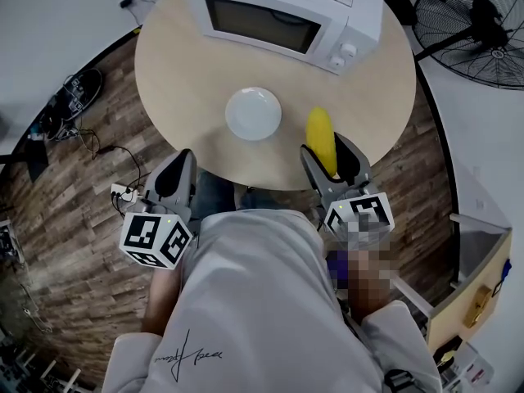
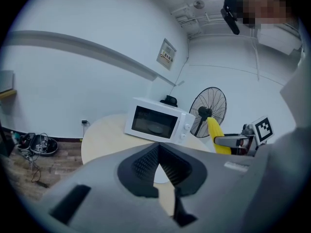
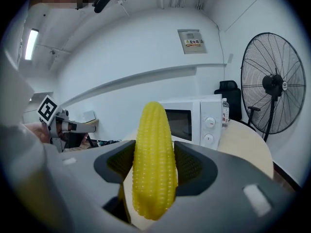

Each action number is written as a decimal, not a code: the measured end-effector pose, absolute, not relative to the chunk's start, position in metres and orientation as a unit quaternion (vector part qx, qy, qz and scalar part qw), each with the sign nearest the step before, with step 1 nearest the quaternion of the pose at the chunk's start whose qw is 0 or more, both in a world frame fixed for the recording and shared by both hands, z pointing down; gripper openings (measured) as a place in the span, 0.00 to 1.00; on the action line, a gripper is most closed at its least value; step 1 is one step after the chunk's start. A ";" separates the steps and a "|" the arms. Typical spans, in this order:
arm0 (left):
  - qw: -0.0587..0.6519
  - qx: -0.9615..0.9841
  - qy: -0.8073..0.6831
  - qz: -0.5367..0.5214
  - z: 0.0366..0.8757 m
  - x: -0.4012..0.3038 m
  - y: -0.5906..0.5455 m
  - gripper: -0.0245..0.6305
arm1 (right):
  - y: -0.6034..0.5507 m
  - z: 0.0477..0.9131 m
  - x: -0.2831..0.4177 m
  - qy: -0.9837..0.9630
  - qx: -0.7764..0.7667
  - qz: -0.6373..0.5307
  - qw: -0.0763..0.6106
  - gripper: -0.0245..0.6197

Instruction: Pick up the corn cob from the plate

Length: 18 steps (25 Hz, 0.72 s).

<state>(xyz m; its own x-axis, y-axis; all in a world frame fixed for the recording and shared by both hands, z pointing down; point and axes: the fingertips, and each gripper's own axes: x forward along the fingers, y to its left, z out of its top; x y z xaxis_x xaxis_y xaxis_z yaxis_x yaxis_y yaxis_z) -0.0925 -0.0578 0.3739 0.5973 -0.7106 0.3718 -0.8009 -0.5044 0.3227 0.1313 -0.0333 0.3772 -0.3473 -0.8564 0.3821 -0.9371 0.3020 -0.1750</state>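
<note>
Two grippers: grey moulded plastic. Each carries a white cube printed with black square markers and is held low in front of the person's pale shirt [image 1: 262,301].
Right gripper [image 3: 154,165]: its jaws are clamped on the corn cob, with dark ribbed pads pressing on both sides of it.
Corn cob [image 1: 320,133]: bright yellow and tapered, with tight rows of small bumpy kernels. Its narrow tip reaches past the right gripper's fingertips. It is clear of the plate, above the near edge of the table.
Left gripper [image 2: 157,148]: the jaw tips meet with nothing between them, and the dark ribbed pads form a narrow wedge.
Plate [image 1: 254,113]: white, round, glossy and bare. It lies ahead of the left gripper, to the left of the right gripper's tips and apart from the cob.
Table [image 1: 180,64]: round, with a smooth, pale wood-toned top.
Microwave [image 1: 286,11]: a white box with a dark glass door and two knobs, beyond the plate on the far side of the table.
Fan [image 1: 479,27]: a black wire cage, far off to the right of the right gripper.
Floor [image 1: 74,219]: brown planks, with tangled cables to the left of the left gripper.
Hard to see: the head view cuts off the fan and the back of the microwave. Through the left jaws only a sliver of the plate shows.
</note>
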 end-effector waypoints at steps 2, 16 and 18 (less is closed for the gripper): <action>0.220 0.871 -0.432 0.078 0.363 -0.090 -0.057 0.03 | -0.031 0.373 0.133 -0.801 0.563 0.178 0.100 0.45; 0.197 0.882 -0.422 0.063 0.351 -0.085 -0.050 0.03 | -0.024 0.367 0.125 -0.827 0.532 0.152 0.102 0.44; 0.198 0.882 -0.423 0.065 0.351 -0.085 -0.051 0.03 | -0.025 0.366 0.126 -0.828 0.531 0.152 0.098 0.44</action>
